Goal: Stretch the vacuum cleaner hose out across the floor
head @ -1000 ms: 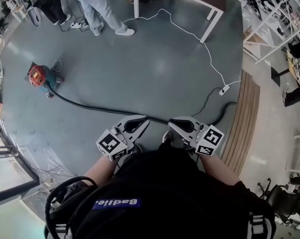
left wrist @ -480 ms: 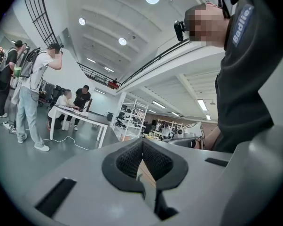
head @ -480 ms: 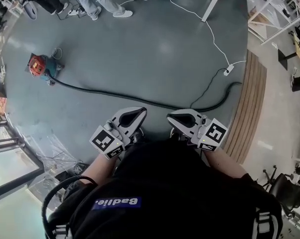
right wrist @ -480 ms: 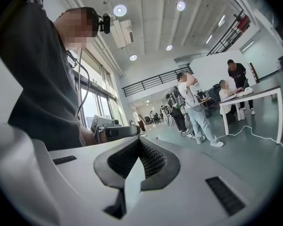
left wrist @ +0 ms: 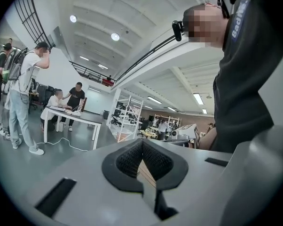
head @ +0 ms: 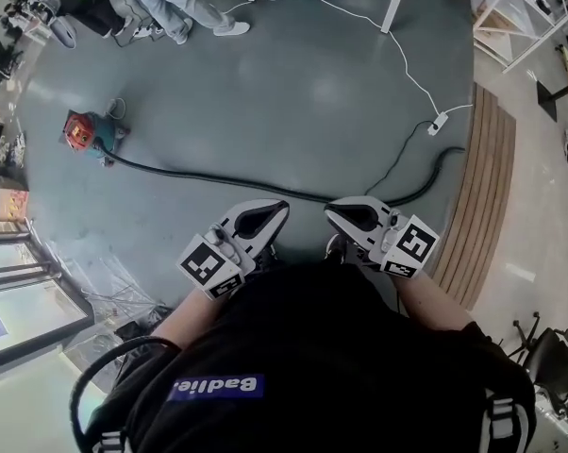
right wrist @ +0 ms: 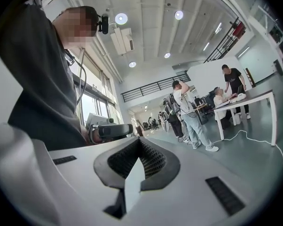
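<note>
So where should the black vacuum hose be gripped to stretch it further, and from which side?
Probably at its free end, the curled-back part by the slatted brown strip. The hose lies flat on the floor, fairly straight from the vacuum cleaner onward, so come from above with the jaws across it.

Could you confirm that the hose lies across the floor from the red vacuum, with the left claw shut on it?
Not quite: the left claw is shut on nothing, as the left gripper view shows. The hose does lie across the floor from the red vacuum.
</note>
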Action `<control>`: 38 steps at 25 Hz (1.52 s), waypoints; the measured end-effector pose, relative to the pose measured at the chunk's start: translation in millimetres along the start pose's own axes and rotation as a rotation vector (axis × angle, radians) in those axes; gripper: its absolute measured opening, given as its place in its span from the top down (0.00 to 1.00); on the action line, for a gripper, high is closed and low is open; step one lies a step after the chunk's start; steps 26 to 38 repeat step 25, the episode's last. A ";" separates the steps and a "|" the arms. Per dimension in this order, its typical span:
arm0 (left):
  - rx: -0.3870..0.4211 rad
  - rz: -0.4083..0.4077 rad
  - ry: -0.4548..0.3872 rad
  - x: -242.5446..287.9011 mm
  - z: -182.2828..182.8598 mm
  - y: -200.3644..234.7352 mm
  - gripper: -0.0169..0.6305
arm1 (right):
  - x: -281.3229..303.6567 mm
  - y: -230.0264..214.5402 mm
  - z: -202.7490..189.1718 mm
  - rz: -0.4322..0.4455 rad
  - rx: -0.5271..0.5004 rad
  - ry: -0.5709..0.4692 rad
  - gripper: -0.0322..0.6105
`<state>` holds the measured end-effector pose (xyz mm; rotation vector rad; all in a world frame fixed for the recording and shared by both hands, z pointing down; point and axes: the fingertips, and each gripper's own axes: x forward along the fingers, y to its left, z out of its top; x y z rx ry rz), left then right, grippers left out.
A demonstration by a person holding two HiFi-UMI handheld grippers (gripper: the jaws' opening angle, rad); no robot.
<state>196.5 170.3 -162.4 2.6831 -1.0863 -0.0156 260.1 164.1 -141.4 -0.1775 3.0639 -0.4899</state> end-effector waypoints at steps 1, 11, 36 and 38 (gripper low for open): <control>0.004 0.001 0.001 -1.5 0.3 0.3 0.96 | 2.9 3.5 1.2 0.007 -0.011 -0.005 0.94; -0.018 -0.004 0.002 -6.3 -7.9 0.8 0.96 | 10.9 16.6 -5.2 0.006 -0.043 0.011 0.94; -0.033 0.024 -0.017 -18.6 -10.0 15.6 0.96 | 23.1 13.7 -4.9 -0.024 -0.029 0.032 0.94; -0.033 0.024 -0.017 -18.6 -10.0 15.6 0.96 | 23.1 13.7 -4.9 -0.024 -0.029 0.032 0.94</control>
